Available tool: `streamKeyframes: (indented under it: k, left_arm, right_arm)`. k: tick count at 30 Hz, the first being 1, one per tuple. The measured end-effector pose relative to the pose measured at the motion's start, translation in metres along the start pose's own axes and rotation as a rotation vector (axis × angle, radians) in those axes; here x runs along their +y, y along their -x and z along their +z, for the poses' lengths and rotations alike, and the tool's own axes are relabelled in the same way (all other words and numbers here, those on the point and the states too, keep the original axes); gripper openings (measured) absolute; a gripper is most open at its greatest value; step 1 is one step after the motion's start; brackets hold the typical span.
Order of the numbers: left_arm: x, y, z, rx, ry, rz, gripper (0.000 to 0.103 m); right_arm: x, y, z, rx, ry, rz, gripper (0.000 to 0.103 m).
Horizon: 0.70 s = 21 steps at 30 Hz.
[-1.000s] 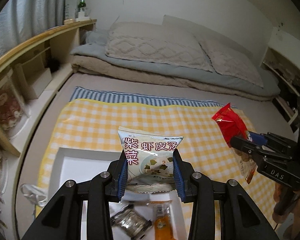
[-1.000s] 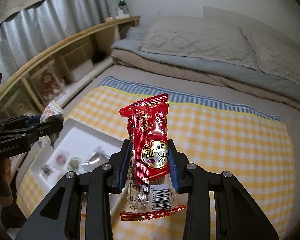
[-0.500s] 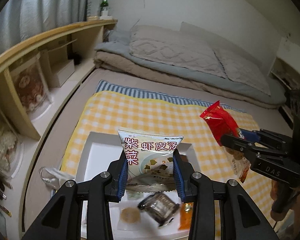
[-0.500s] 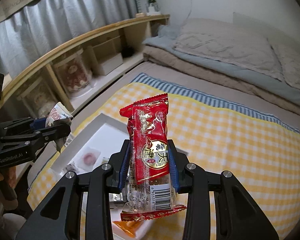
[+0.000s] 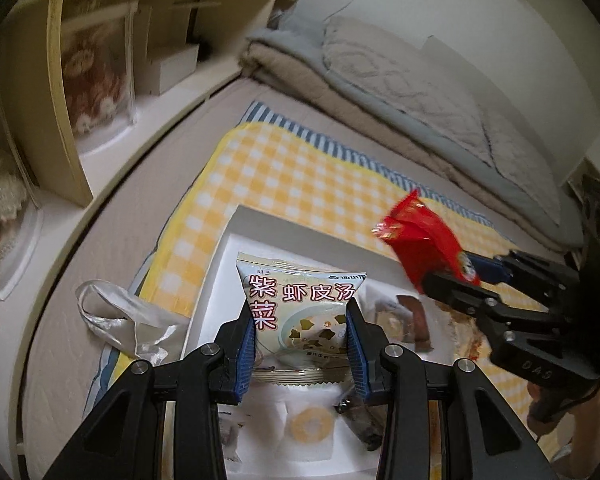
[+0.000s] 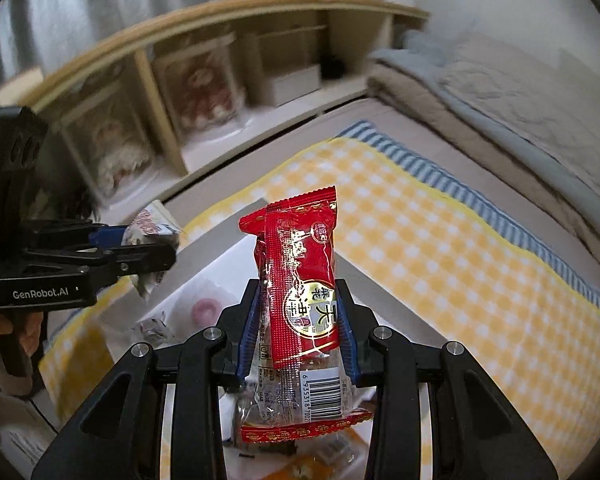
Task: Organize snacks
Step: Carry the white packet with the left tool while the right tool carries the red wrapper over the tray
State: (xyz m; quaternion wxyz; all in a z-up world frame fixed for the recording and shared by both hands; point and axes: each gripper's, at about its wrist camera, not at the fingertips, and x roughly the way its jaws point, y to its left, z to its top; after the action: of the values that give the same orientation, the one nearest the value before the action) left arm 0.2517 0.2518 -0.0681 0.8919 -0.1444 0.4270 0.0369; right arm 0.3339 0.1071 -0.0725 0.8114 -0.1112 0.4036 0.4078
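Observation:
My left gripper (image 5: 300, 344) is shut on a pale seaweed soup packet (image 5: 300, 304) and holds it above the white tray (image 5: 300, 236). My right gripper (image 6: 296, 332) is shut on a red snack packet (image 6: 300, 292), also over the tray (image 6: 216, 256). The red packet (image 5: 420, 240) and right gripper show at the right of the left wrist view. The soup packet (image 6: 152, 228) and left gripper show at the left of the right wrist view. Several small snacks lie in the tray, among them a ring-shaped sweet (image 5: 310, 426) and a pink one (image 6: 205, 309).
The tray lies on a yellow checked cloth (image 5: 300, 176) on the bed. A silver plastic bag (image 5: 128, 320) lies left of the tray. A wooden shelf (image 5: 100, 60) with boxes runs along the left. Folded bedding and pillows (image 5: 400, 80) lie at the back.
Both grippers have moved left and down toward the tray, still holding their packets. The tray and shelf now fill more of both views.

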Motion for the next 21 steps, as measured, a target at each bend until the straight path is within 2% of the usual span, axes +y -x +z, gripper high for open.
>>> streamKeyframes:
  k: [8, 13, 18, 21]
  left_arm:
    - [0.025, -0.048, 0.016, 0.033, 0.036, -0.002, 0.039]
    - [0.031, -0.074, 0.018, 0.055, 0.042, -0.01, 0.039]
    - [0.03, -0.099, 0.02, 0.076, 0.021, -0.006, 0.039]
    - [0.029, -0.113, 0.021, 0.066, -0.005, 0.007, 0.039]
  right_arm:
    - [0.02, -0.071, 0.015, 0.109, 0.155, 0.033, 0.036]
    - [0.027, -0.114, 0.015, 0.175, 0.248, 0.083, 0.036]
    - [0.024, -0.146, 0.015, 0.253, 0.264, 0.178, 0.036]
    - [0.016, -0.16, 0.014, 0.273, 0.262, 0.181, 0.037]
